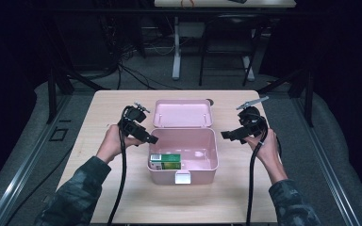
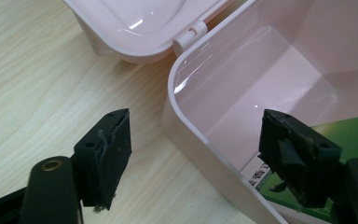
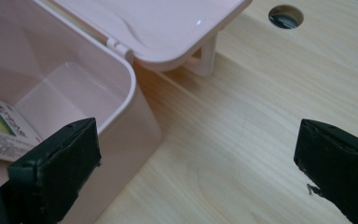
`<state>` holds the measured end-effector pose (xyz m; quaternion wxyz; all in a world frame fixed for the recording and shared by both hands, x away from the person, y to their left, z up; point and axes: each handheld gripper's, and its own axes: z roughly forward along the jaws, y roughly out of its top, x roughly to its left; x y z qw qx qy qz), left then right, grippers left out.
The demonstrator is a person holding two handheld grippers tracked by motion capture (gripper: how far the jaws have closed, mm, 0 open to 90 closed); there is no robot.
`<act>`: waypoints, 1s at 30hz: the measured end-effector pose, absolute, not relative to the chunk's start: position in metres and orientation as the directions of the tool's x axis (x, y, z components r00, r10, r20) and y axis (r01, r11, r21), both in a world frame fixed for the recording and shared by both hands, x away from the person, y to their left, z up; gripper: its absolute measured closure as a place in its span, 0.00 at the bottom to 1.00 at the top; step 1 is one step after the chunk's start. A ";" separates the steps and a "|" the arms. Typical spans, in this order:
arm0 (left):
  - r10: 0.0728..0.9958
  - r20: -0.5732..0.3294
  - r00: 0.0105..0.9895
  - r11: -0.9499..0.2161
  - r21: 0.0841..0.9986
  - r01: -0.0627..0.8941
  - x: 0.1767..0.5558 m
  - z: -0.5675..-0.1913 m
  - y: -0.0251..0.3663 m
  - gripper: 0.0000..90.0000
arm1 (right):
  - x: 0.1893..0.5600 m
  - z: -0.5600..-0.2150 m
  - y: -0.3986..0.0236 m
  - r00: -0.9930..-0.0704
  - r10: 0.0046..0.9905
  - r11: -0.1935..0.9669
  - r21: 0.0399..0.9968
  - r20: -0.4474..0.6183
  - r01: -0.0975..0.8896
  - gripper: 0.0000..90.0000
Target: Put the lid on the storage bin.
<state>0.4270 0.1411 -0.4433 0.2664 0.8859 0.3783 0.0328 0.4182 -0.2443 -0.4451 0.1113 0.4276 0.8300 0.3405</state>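
Box [image 1: 183, 155]: pink, lid [image 1: 183, 113] open and lying back at 12 o'clock on the table [image 1: 99, 188].
Contents: one green carton [image 1: 165, 161], lying at the box's 7 o'clock corner; rest bare.
Left gripper [image 1: 153, 140]: at box's 9 o'clock, jaws apart astride the left wall, not pinching.
Right gripper [image 1: 225, 135]: at 3 o'clock, jaws wide, holding nothing.
Risk: jaws closing on the wall, not the carton, could drag or tip the box.

A pale wooden table [image 1: 122, 193] with a round hole [image 3: 285, 16] near its far edge carries a pink box [image 1: 207, 165], its lid [image 1: 183, 114] folded back flat.
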 end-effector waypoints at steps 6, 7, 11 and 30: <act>0.708 -0.133 0.693 -0.555 0.501 0.663 0.423 -0.449 0.139 0.40 | 0.430 -0.442 -0.236 -0.611 0.783 0.396 0.669 0.111 0.629 0.00; 0.709 -0.143 0.690 -0.549 0.503 0.668 0.422 -0.450 0.139 0.42 | 0.431 -0.441 -0.235 -0.607 0.786 0.388 0.671 0.117 0.632 0.00; 0.712 -0.149 0.686 -0.534 0.520 0.667 0.418 -0.454 0.141 0.53 | 0.442 -0.440 -0.226 -0.607 0.785 0.379 0.680 0.123 0.628 0.02; 0.735 -0.171 0.656 -0.473 0.563 0.678 0.413 -0.465 0.141 0.66 | 0.510 -0.462 -0.195 -0.524 0.838 0.300 0.674 0.152 0.675 0.62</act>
